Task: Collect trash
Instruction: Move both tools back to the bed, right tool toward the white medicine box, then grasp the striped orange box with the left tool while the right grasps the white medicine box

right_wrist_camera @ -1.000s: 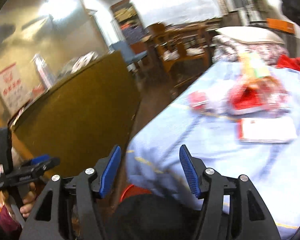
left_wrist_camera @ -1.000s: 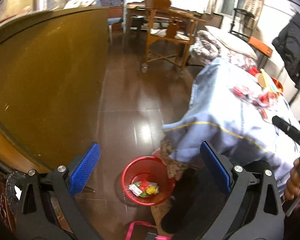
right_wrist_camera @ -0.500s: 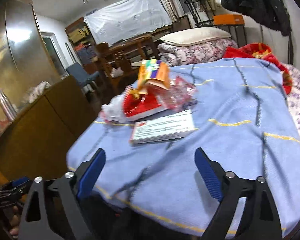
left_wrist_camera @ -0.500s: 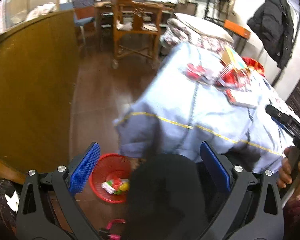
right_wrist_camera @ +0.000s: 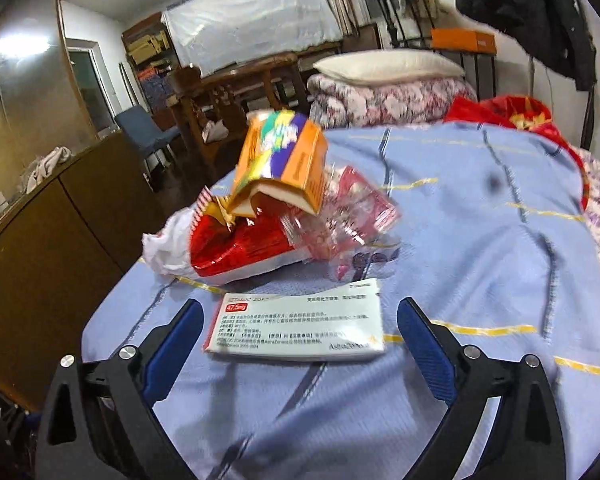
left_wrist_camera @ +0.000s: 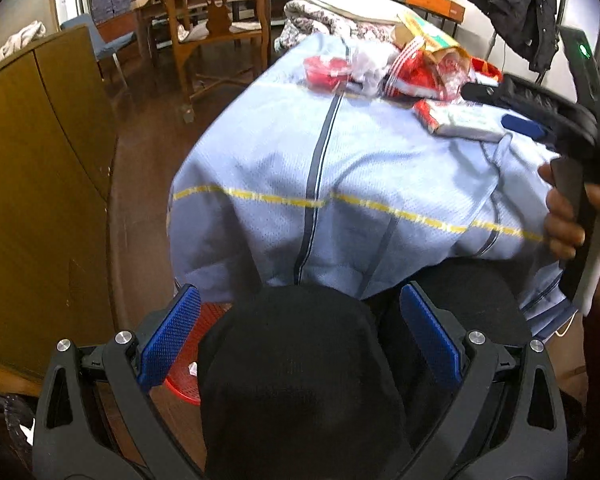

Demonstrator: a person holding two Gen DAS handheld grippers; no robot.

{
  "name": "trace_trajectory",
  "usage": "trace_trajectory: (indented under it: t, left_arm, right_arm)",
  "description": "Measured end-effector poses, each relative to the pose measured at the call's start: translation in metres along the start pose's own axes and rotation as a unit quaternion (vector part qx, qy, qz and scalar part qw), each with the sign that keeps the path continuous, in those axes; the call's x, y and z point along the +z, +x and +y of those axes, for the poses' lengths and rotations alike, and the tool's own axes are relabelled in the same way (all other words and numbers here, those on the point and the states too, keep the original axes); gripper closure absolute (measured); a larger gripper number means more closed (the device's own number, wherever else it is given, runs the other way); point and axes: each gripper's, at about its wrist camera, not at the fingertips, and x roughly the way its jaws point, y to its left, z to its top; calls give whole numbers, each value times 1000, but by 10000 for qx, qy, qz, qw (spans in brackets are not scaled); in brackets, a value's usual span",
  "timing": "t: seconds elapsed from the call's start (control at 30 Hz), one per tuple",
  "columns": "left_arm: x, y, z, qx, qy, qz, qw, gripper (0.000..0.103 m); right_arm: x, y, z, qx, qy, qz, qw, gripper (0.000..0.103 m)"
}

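Trash lies piled on a blue bedspread (right_wrist_camera: pixel 480 240): a white medicine box (right_wrist_camera: pixel 300 328), a red foil wrapper (right_wrist_camera: pixel 240 248), an orange carton (right_wrist_camera: pixel 284 160), clear plastic wrap (right_wrist_camera: pixel 340 220) and crumpled white tissue (right_wrist_camera: pixel 164 248). My right gripper (right_wrist_camera: pixel 300 304) hovers low over the bedspread; its jaws are opening, and the medicine box lies between them untouched. My left gripper (left_wrist_camera: pixel 300 292) stands open above a person's black-trousered knee (left_wrist_camera: pixel 300 380). A red basket (left_wrist_camera: pixel 182 386) on the floor shows partly behind that knee. The left wrist view also shows the right gripper (left_wrist_camera: pixel 532 120) beside the medicine box (left_wrist_camera: pixel 460 120).
A brown curved cabinet (left_wrist_camera: pixel 32 180) stands left of the bed, with a strip of dark floor between. A wooden chair (left_wrist_camera: pixel 216 20) and table are at the back. Folded quilts and a pillow (right_wrist_camera: pixel 388 80) lie at the bed's far end. A black coat (left_wrist_camera: pixel 508 0) hangs at right.
The right gripper's jaws widened and it swung from the bed's edge to the medicine box. The left gripper swung from the floor basket toward the bed; the knee now hides most of the basket.
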Motion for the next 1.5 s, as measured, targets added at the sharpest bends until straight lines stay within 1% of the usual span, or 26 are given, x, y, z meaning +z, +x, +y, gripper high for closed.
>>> trace_trajectory:
  t: [0.13, 0.2, 0.23, 0.27, 0.33, 0.37, 0.47, 0.53, 0.6, 0.67, 0.7, 0.73, 0.77, 0.8, 0.83, 0.9, 1.0, 1.13, 1.17, 1.2, 1.23, 1.27, 1.3, 1.37, 1.43, 1.5]
  left_arm:
    - [-7, 14, 4, -20, -21, 194, 9998, 7]
    - [-10, 22, 8, -54, -83, 349, 9993, 7]
    - [-11, 25, 10, -87, -128, 420, 9990, 7]
    - [-13, 29, 12, -127, -194, 495, 9985, 7]
    - [-15, 34, 18, -201, -327, 617, 9974, 7]
    - [-15, 35, 19, -214, -359, 631, 9971, 7]
    - [-15, 35, 19, -222, -368, 618, 9972, 7]
    - [-16, 36, 19, -208, -343, 627, 9972, 7]
    - [-16, 36, 18, -199, -321, 620, 9974, 7]
    - [-16, 36, 19, -206, -328, 622, 9973, 7]
    - [-16, 36, 20, -209, -333, 622, 9973, 7]
    - [-17, 36, 20, -211, -336, 622, 9973, 7]
    - [-17, 36, 20, -208, -337, 623, 9973, 7]
    - [-17, 36, 21, -201, -336, 622, 9973, 7]
    - [-16, 35, 19, -191, -333, 621, 9973, 7]
    - [-16, 35, 18, -171, -316, 612, 9975, 7]
    - [-13, 32, 18, -162, -271, 522, 9981, 7]
    - [6, 21, 18, 59, -79, 129, 9999, 7]
    - [14, 19, 20, 52, -87, 60, 9999, 7]
    - [23, 18, 23, 12, -119, 3, 9999, 7]
    - [34, 18, 25, -50, -170, -56, 9998, 7]
    - [46, 18, 27, -113, -202, -117, 9997, 7]
    - [58, 19, 27, -154, -205, -204, 9995, 7]
    - [79, 21, 26, -86, -120, -387, 9991, 7]
    - [103, 29, 21, -62, -33, -463, 9989, 7]
    - [122, 35, 13, -171, 57, -496, 9986, 7]
  right_arm:
    - [-14, 2, 12, 755, -117, 323, 9966, 8]
    - [-21, -9, 19, 1156, -220, 290, 9926, 8]
    - [-22, -13, 20, 1181, -270, 237, 9924, 8]
    - [-22, -15, 21, 1109, -318, 163, 9932, 8]
    - [-16, -14, 22, 788, -490, 1, 9957, 8]
    - [-13, -10, 23, 667, -574, 6, 9961, 8]
    - [-5, 6, 35, 541, -924, 151, 9941, 8]
    - [-5, 17, 47, 314, -1310, 223, 9906, 8]
    - [-7, 20, 55, 326, -1465, 307, 9882, 8]
    - [-7, 24, 61, 152, -1615, 365, 9861, 8]
    - [-7, 23, 61, 121, -1596, 328, 9866, 16]
    - [-7, 24, 61, 79, -1590, 294, 9868, 37]
    - [-9, 24, 61, 18, -1596, 286, 9868, 47]
    - [-11, 22, 59, -22, -1610, 232, 9867, 50]
    - [-13, 17, 57, 74, -1540, 210, 9878, 51]
    - [-18, 6, 49, 157, -1369, 151, 9903, 51]
    - [-28, -11, 35, 30, -1271, 116, 9918, 51]
    - [-37, -31, 12, -233, -1176, 34, 9928, 50]
    - [-37, -33, 7, -298, -1148, 38, 9929, 47]
    - [-35, -33, 3, -361, -1135, 34, 9929, 40]
    - [-33, -32, -1, -450, -1137, 1, 9925, 24]
    - [-32, -33, -3, -502, -1128, -64, 9923, 20]
    - [-30, -34, -4, -484, -1132, -120, 9923, 20]
    - [-28, -29, -3, -387, -1170, -92, 9923, 20]
    - [-26, -20, 1, -352, -1206, -34, 9921, 20]
    - [-25, -13, 6, -280, -1273, 26, 9915, 20]
